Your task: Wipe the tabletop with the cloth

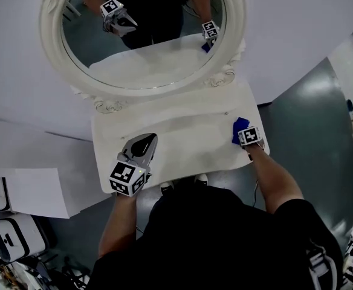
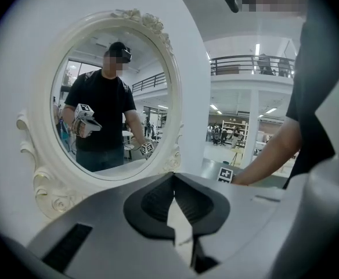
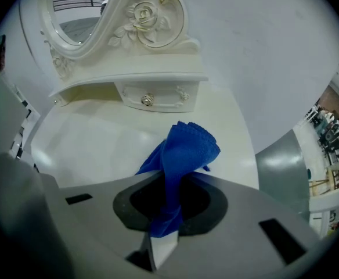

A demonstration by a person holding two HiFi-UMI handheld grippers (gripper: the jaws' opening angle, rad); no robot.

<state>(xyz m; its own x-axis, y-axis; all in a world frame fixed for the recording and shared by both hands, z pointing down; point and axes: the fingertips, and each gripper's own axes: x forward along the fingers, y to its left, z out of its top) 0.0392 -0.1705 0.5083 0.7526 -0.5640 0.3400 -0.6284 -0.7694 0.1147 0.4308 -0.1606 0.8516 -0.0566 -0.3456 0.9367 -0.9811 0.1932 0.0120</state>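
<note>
A blue cloth point(image 3: 186, 147) is bunched up and pinched between the jaws of my right gripper point(image 3: 170, 178), its loose end standing above the white tabletop point(image 3: 94, 150). In the head view the right gripper point(image 1: 244, 132) holds the cloth point(image 1: 239, 127) at the table's right end, near the edge. My left gripper point(image 1: 147, 141) hovers over the left half of the tabletop point(image 1: 191, 141), pointing toward the mirror. Its jaws meet with nothing between them, as the left gripper view point(image 2: 173, 179) shows.
An ornate oval mirror point(image 1: 143, 35) stands at the back of the table on a shelf with a small drawer point(image 3: 155, 97). White boxes point(image 1: 31, 192) sit on the floor at the left. Grey floor point(image 1: 309, 113) lies past the table's right edge.
</note>
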